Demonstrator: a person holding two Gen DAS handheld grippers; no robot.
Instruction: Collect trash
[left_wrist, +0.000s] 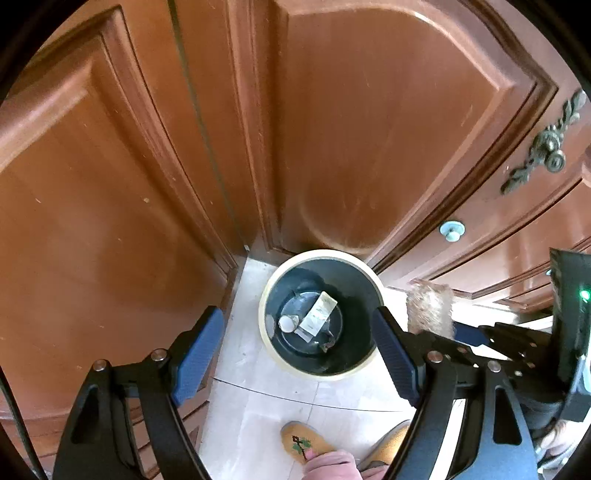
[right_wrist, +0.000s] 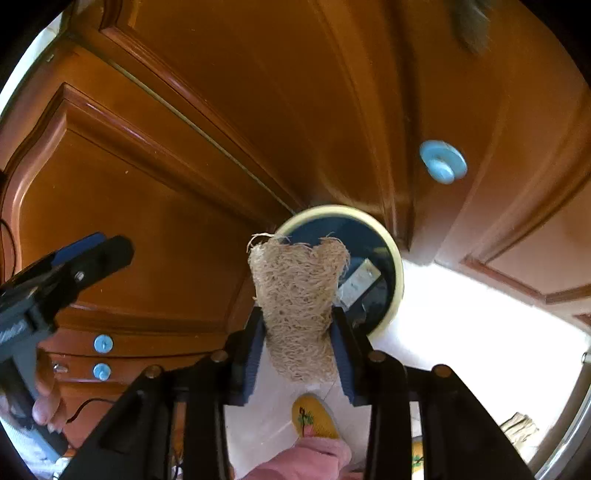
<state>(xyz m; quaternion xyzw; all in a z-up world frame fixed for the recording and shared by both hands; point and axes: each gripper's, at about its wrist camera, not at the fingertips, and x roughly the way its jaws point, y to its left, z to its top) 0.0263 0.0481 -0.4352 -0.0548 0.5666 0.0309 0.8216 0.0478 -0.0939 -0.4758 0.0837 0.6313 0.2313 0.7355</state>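
A round trash bin with a cream rim (left_wrist: 266, 306) stands on the floor in the corner of the wooden cabinets. Inside it lie a paper scrap (left_wrist: 317, 314) and a small white round piece (left_wrist: 286, 323). My left gripper (left_wrist: 297, 314) hangs above the bin, open and with nothing between its fingers. My right gripper (right_wrist: 298, 314) is shut on a tan fibrous loofah piece (right_wrist: 295, 288), whose top sticks out past the pads. In the right wrist view the loofah hangs in front of the bin rim (right_wrist: 399, 280). The loofah (left_wrist: 430, 308) also shows to the right of the bin in the left wrist view.
Brown wooden cabinet doors (left_wrist: 351, 129) close in behind and left of the bin, with blue knobs (right_wrist: 441, 162) and an ornate metal handle (left_wrist: 546, 144). Pale tiled floor (left_wrist: 258, 391) lies in front. A person's yellow slipper (left_wrist: 299, 441) stands near the bin. Another fibrous scrap (right_wrist: 519, 428) lies at far right.
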